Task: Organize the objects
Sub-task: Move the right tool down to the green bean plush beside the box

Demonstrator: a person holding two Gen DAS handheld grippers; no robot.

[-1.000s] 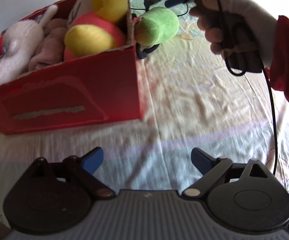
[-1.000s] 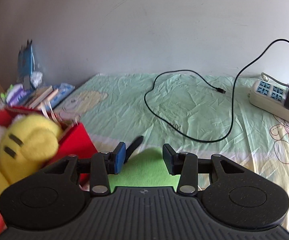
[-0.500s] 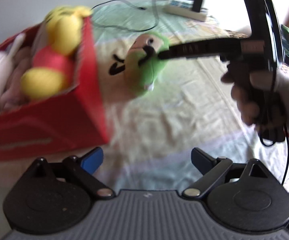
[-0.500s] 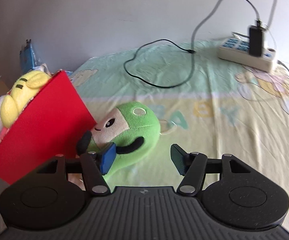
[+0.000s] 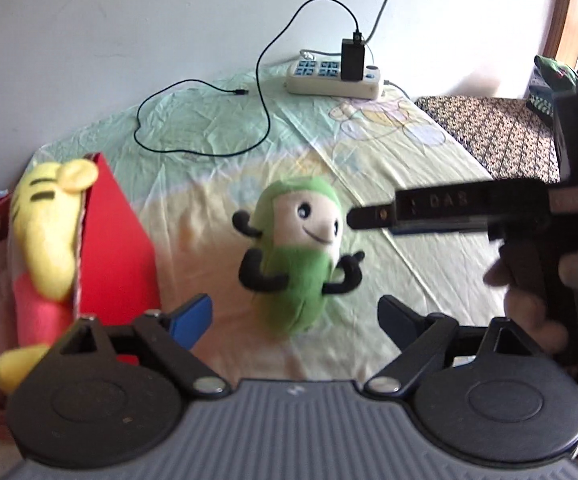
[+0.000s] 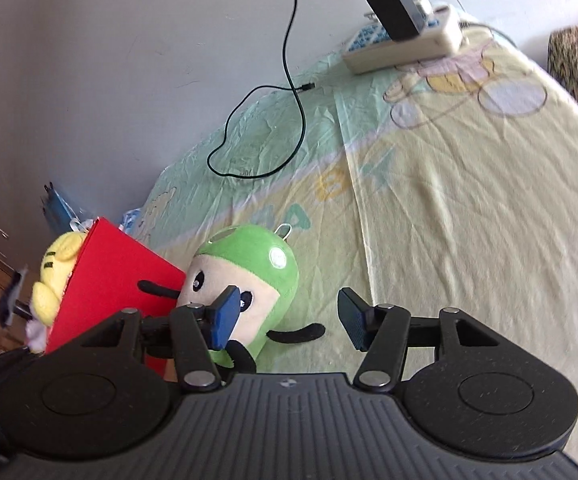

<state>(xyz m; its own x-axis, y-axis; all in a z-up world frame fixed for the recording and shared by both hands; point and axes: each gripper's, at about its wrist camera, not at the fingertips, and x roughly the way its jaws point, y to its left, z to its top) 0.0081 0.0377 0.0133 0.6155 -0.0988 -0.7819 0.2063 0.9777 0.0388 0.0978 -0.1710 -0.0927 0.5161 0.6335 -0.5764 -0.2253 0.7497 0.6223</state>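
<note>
A green plush (image 5: 295, 264) is seen lying on the bed (image 5: 429, 264), face up, just beside the open end of a red box (image 5: 119, 248). The plush has a cream face, a green hood and thin black limbs. In the right wrist view one black limb (image 6: 157, 289) reaches against the box wall. Nothing grips the plush.

The right gripper (image 6: 287, 318) is held above the bed just right of the plush. Its blue fingers (image 6: 225, 316) stand partly apart, having just closed a little, and nothing is between them; the left one overlaps the plush's face in the view. In the left wrist view one finger of this gripper points at the plush's head from the right, held by a hand (image 5: 529, 280).

The left gripper (image 5: 295, 316) is aimed down at the plush from nearer the camera. Its fingers (image 5: 193, 316) are wide, having just narrowed slightly, and are empty.

The box is packed with other toys: a yellow plush (image 5: 49, 232) with dark stripes, and pale ones at the left edge, only partly visible.

Farther back on the bed a black cable (image 5: 209, 128) is coiled, running to a charger (image 5: 352, 60) plugged into a white power strip (image 5: 333, 80) by the wall.
</note>
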